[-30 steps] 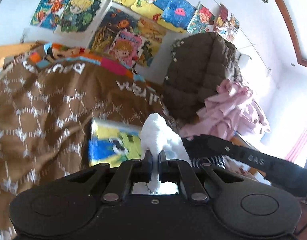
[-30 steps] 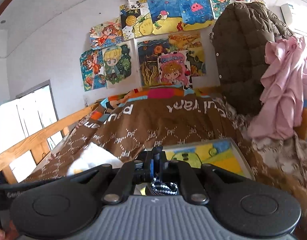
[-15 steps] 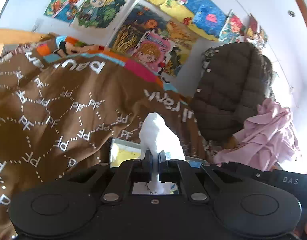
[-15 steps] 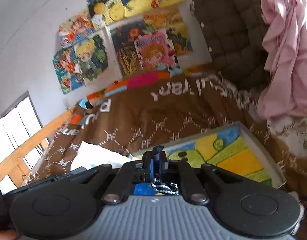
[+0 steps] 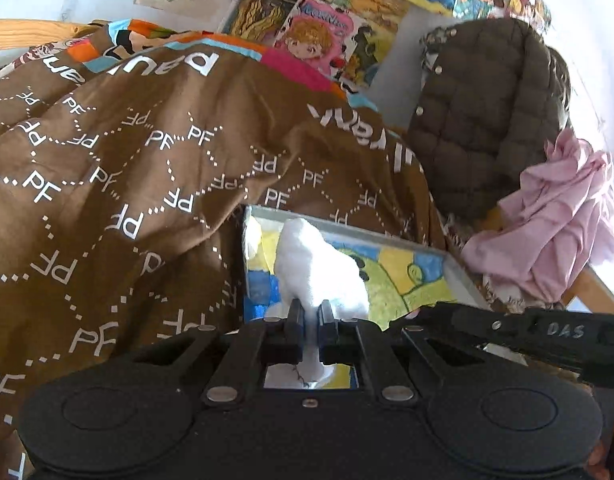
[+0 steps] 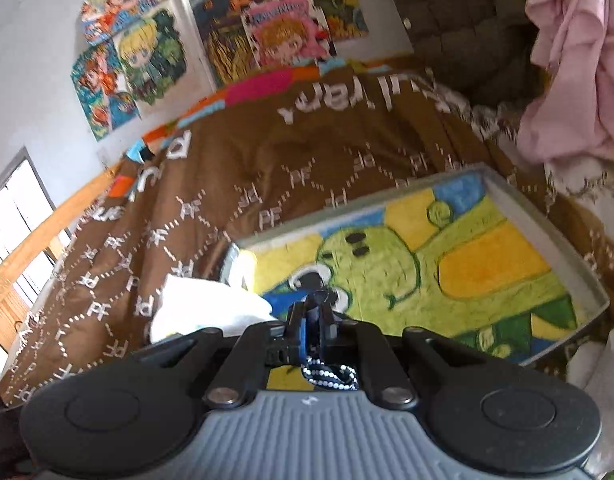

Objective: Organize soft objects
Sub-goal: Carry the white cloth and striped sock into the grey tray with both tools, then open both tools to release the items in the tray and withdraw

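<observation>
My left gripper (image 5: 310,312) is shut on a white fluffy soft item (image 5: 313,272) that sticks up over the near left part of a shallow grey tray (image 5: 461,276) lined with a colourful drawing. In the right wrist view my right gripper (image 6: 314,314) is shut on a dark item with a black and white beaded cord (image 6: 331,374) hanging below the fingers. It hovers over the same tray's (image 6: 547,220) near left corner. The white item (image 6: 211,308) shows at the left of the right gripper. The right gripper's black body (image 5: 519,332) crosses the left view at lower right.
The tray lies on a brown patterned duvet (image 5: 119,168) covering a wooden-framed bed (image 6: 15,280). A dark quilted coat (image 5: 487,120) and a pink garment (image 5: 555,220) hang at the right. Cartoon posters (image 6: 275,28) cover the wall behind.
Both grippers have dropped and tilted toward the tray, which now fills more of each view. The left still holds the white item, the right its dark corded item.
</observation>
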A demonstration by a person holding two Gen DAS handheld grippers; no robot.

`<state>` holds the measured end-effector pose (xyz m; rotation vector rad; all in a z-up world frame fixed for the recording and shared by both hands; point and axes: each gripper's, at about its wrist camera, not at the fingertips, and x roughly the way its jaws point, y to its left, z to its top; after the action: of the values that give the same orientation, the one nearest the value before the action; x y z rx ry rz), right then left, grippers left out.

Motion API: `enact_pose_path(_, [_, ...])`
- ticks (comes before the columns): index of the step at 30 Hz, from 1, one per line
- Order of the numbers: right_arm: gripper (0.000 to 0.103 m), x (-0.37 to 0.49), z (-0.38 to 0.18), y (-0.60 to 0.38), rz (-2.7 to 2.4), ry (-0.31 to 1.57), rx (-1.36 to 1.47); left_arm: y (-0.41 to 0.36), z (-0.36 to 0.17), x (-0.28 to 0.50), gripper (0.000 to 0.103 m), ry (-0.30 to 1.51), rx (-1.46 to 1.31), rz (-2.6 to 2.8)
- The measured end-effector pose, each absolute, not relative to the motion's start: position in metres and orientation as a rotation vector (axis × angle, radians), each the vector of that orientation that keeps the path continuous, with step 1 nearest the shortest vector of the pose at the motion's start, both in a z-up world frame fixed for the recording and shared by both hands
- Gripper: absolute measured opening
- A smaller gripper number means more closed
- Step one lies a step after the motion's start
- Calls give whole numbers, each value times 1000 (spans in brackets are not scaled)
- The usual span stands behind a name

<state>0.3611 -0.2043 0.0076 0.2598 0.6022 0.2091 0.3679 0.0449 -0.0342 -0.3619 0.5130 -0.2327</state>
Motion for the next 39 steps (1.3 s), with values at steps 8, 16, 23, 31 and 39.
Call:
enact_pose_path(8, [13,365,-13,-206,181,691,259,38,-35,368,19,536,-327,-239])
enact_pose_path(16, [56,354,-6,-215,194,664,275,34,-28,362,59,531,-307,-227])
enact_pose_path(23, [83,332,11,-228,161,619,272,33,-16,343,74,501,-293,-207])
enact_pose_path(31, [99,287,39,-246,132,512,206,32,15,300,91,414,-272,-193])
enact_pose_path(39, [103,226,66,-254,105,375,91,33,42,244,102,344,-244,-186])
